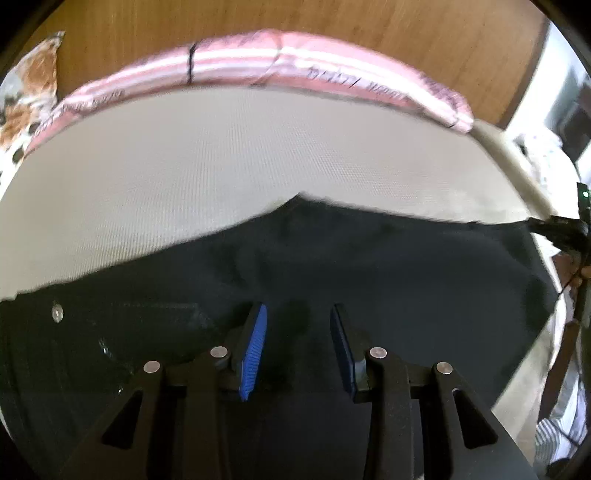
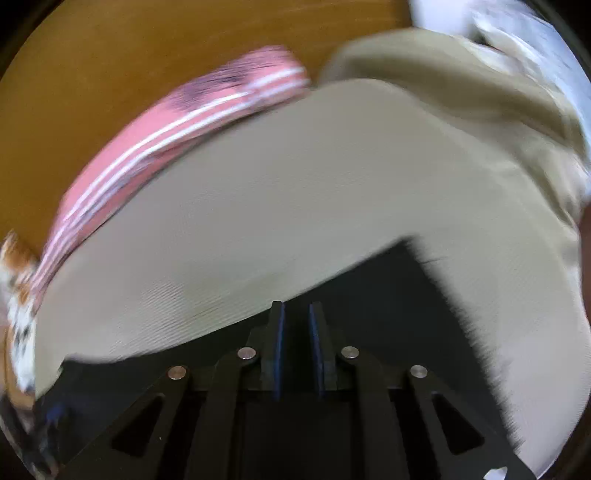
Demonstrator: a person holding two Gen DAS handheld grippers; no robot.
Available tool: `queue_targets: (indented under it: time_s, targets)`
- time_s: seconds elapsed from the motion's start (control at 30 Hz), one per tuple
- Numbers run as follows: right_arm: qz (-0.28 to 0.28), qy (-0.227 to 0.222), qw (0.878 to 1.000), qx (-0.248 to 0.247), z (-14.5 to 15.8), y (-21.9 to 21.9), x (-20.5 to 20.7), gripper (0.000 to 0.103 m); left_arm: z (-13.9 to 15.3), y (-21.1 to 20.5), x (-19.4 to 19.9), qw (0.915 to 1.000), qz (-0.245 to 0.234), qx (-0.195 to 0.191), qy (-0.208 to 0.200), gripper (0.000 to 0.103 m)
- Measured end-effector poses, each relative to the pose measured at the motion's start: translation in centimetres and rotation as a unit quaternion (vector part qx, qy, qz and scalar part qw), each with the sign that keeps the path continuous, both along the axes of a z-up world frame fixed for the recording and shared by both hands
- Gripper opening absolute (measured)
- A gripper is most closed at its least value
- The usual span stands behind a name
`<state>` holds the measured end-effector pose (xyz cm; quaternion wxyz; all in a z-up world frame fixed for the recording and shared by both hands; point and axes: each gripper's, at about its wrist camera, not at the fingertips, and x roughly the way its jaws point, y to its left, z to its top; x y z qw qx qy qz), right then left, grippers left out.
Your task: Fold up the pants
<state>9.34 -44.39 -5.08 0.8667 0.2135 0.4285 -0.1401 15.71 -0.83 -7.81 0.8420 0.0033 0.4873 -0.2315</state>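
- While the black pants [image 1: 369, 266] lie spread across the beige sheet [image 1: 221, 158], both grippers are down low at the near side of the cloth, and that looks like the set-up for a fold.
- Left gripper [image 1: 297, 343]: jaws stand well apart, blue pads showing, with dark fabric lying under and between them. Nothing is pinched there, as far as I can tell; it hovers over or rests on the cloth, ready to bite.
- Right gripper [image 2: 297, 339]: jaws drawn much closer, only a narrow gap left. Black cloth fills the space around them, but whether a layer is actually clamped in that gap I cannot tell; the view is smeared with motion blur.
- From the left wrist view, the pants' far edge runs as a ragged line across the sheet with a small peak in the middle, possibly the crotch. A button or rivet [image 1: 57, 314] glints at the left, so the waist end probably sits that way.
- Beyond the sheet, a pink striped roll [image 1: 295, 62] lies against the wooden headboard [image 1: 258, 18], with a patterned cloth [image 1: 33, 81] at far left, well clear of the work.
- My read: early in the job, pants flat, grip being taken on the near edge so it can be carried over towards the far one.
- Watch for one side gripped and the other loose; that would skew the fold.
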Motion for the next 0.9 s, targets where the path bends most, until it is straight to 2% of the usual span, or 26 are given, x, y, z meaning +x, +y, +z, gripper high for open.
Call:
queue_targets:
  time_s: [0.07,0.2,0.33,0.47,0.53,0.6,0.63,0.67,0.77,0.87,0.9]
  targets:
    - [0.049,-0.002,0.999,0.0,0.3,3.4,0.5,0.027,1.3,-0.7,-0.5,0.9993,-0.025,-0.02,-0.017,0.038]
    - [0.173,0.011,0.985,0.022,-0.6,12.1,2.5,0.028,1.8,-3.2,-0.4,0.9975,-0.061,-0.021,-0.028,0.041]
    - [0.24,0.036,0.969,0.036,-2.3,17.3,4.6,0.028,0.4,-3.5,0.5,0.998,-0.06,-0.012,-0.014,0.041]
    - [0.253,0.052,0.966,0.023,-3.7,18.7,6.4,0.028,-1.9,-1.2,1.6,0.9998,-0.015,0.009,0.012,0.04]
    - [0.24,0.06,0.969,0.026,-4.4,17.8,7.3,0.024,-2.0,0.7,1.6,0.9995,-0.009,-0.025,0.015,0.04]
    - [0.23,0.059,0.971,0.024,-4.0,17.6,7.3,0.026,-1.9,1.8,1.7,0.9989,0.0,-0.039,0.025,0.04]
    - [0.222,0.061,0.973,0.01,-3.5,17.5,7.8,0.03,-1.9,2.1,1.6,0.9989,0.001,-0.039,0.025,0.04]
    - [0.226,0.054,0.972,0.013,-3.1,17.6,8.1,0.03,-1.9,2.2,1.5,0.9991,0.003,-0.036,0.024,0.04]
    - [0.271,0.039,0.961,0.046,-2.0,19.1,9.7,0.031,-1.6,2.2,0.7,0.9993,0.007,-0.028,0.022,0.04]
    - [0.346,0.052,0.932,0.091,-2.2,22.4,11.9,0.033,-1.4,2.5,0.2,0.9994,0.008,-0.026,0.02,0.041]
    - [0.377,0.063,0.918,0.109,-2.7,24.2,13.0,0.033,-1.3,2.8,-0.2,0.9995,0.008,-0.025,0.019,0.041]
